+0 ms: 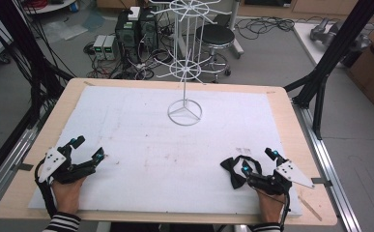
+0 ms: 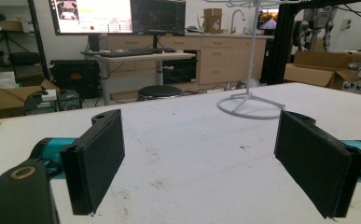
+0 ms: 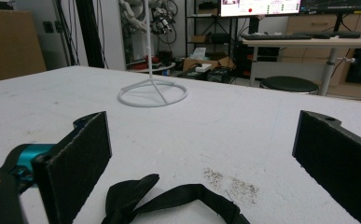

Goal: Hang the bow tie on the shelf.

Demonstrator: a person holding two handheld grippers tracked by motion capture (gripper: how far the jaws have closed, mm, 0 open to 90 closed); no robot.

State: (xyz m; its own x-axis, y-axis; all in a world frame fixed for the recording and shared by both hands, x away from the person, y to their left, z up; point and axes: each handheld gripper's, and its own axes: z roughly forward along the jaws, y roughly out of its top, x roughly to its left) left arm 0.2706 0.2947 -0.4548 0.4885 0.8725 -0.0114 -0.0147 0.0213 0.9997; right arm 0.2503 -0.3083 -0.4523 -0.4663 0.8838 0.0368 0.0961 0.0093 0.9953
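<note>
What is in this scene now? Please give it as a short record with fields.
surface: white board on a wooden table
stand: white wire rack, upright, far centre
item: black bow tie with strap, lying flat beside right gripper
left gripper: open, holding nothing, resting near left edge
right gripper: open, jaws either side of the strap, not gripping

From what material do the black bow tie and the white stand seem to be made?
The bow tie looks like soft black fabric with a slight sheen: it lies limp, its strap curling. The stand seems to be thin metal wire coated glossy white, judging by its rigid, slender rods and ring base; painted plastic is possible.
</note>
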